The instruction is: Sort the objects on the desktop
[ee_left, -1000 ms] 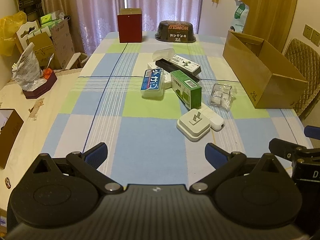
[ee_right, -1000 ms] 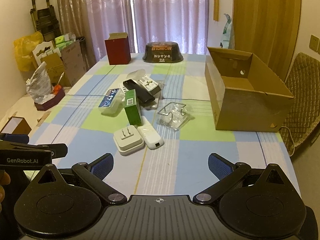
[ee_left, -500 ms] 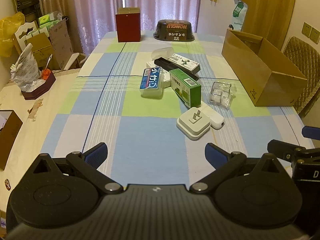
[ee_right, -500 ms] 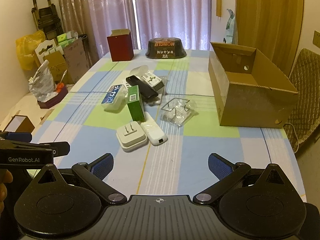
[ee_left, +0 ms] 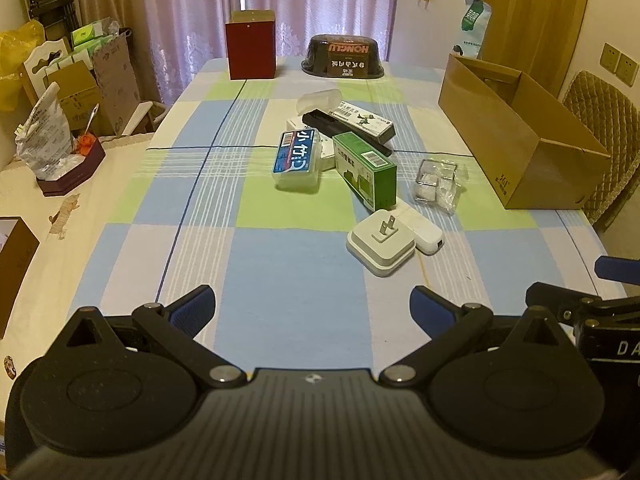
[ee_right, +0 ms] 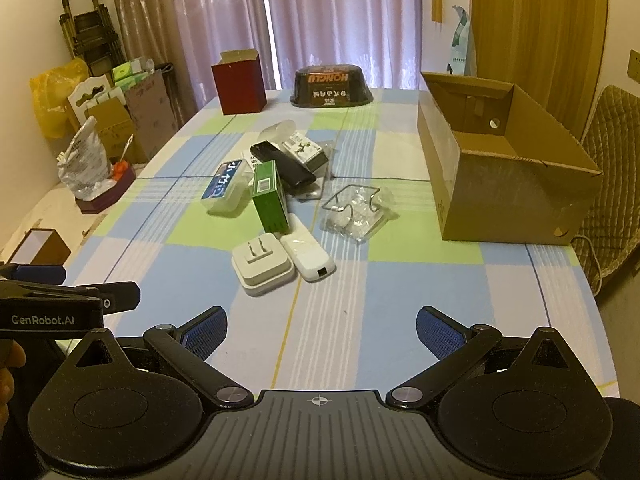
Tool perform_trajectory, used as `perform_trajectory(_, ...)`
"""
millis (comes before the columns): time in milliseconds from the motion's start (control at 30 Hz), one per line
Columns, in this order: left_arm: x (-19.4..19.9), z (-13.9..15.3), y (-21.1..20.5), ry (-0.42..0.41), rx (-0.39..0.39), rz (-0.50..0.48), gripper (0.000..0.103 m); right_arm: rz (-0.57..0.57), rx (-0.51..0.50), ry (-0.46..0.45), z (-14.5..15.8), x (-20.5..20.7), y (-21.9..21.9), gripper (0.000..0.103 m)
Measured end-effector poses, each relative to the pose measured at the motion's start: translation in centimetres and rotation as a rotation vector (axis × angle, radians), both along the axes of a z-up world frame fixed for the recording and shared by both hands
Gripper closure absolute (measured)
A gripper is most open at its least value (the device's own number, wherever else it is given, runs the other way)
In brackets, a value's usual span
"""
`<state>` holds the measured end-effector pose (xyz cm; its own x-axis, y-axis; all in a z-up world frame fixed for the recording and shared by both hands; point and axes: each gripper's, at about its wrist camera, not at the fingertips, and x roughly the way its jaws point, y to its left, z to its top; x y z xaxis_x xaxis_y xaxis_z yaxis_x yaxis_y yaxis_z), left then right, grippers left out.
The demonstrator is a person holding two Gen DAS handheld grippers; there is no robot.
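A long table [ee_left: 256,268] with a cloth of blue, green and white squares fills both views. On its right side sits a big brown box [ee_right: 508,176], open at the top and with nothing to see inside. At the far end stand a red box [ee_left: 251,50] and, to its right, a dark bowl [ee_left: 343,57] turned upside down. In the middle of the table is a small heap of things — all left of the brown box and apart from it. A green box [ee_left: 366,170] lies there, with a clear tub [ee_left: 297,160] with a blue label just beside it on the left. A black case [ee_right: 282,164] lies behind them, leaning on a small white carton [ee_right: 304,151]. A clear plastic pack [ee_right: 356,212] lies to the right of the green box. Nearest of the heap is a white plug [ee_left: 381,245] with its two prongs up, touching a small white gadget [ee_left: 420,230]. The left gripper [ee_left: 314,312] and the right gripper [ee_right: 322,330] hang over the near edge, side by side — each with its blue fingers wide apart and holding nothing, well short of the heap.
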<state>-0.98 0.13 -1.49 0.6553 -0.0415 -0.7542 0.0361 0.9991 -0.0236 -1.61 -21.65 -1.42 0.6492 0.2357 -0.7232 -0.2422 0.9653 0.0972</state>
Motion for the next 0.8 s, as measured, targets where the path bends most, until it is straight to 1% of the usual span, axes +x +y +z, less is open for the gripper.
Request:
perform_trajectory(133,0.1,-0.1,-0.1,0.002,0.0,-0.007,0.001,0.002,-0.001,0.009,-0.2,0.1,0.0,0.0)
perform_trajectory(233,0.3,-0.3,-0.2,0.001,0.006,-0.034,0.001,0.005,-0.002,0.015,-0.4,0.3,-0.1,0.0)
perform_trajectory(400,1.4,-0.8,-0.6,-0.003,0.015,-0.122,0.001,0.026,-0.008,0.012,-0.8,1.2,-0.4,0.0)
perform_trajectory(533,3.2,-1.7,-1.1,0.004,0.005,-0.244,0.001,0.063,-0.016,0.006,-1.4,2.5,-0.8,0.0)
perform_trajectory(700,6.1,-3.3,-2.4,-0.003,0.045,-0.424,0.001,0.127,-0.021,0.012,-2.7,4.6,-1.1,0.0)
perform_trajectory(800,8.1,-4.3,-2.8,0.001,0.04,-0.518,0.003,0.172,-0.034,0.021,-3.8,6.0,-1.3,0.0)
